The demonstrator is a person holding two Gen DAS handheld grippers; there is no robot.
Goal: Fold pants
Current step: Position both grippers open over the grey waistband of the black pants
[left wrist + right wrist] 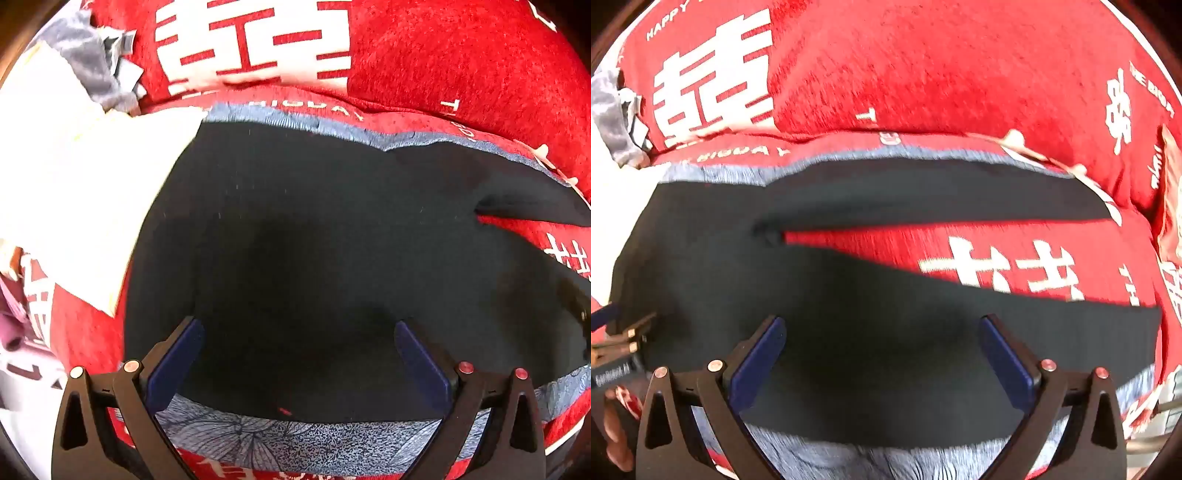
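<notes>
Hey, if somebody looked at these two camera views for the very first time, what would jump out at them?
First, the dark pants spread flat across the middle, their two legs splitting apart toward the right in the right wrist view. Around them blazes a red blanket printed with large white characters, with a blue-grey patterned strip along the pants' edges. The left gripper and right gripper both hang open over the dark cloth, and a white cloth lies at the left.

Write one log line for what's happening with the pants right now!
stage: before fold | black pants spread flat on red blanket, legs apart | left gripper open above pants | right gripper open above pants
</notes>
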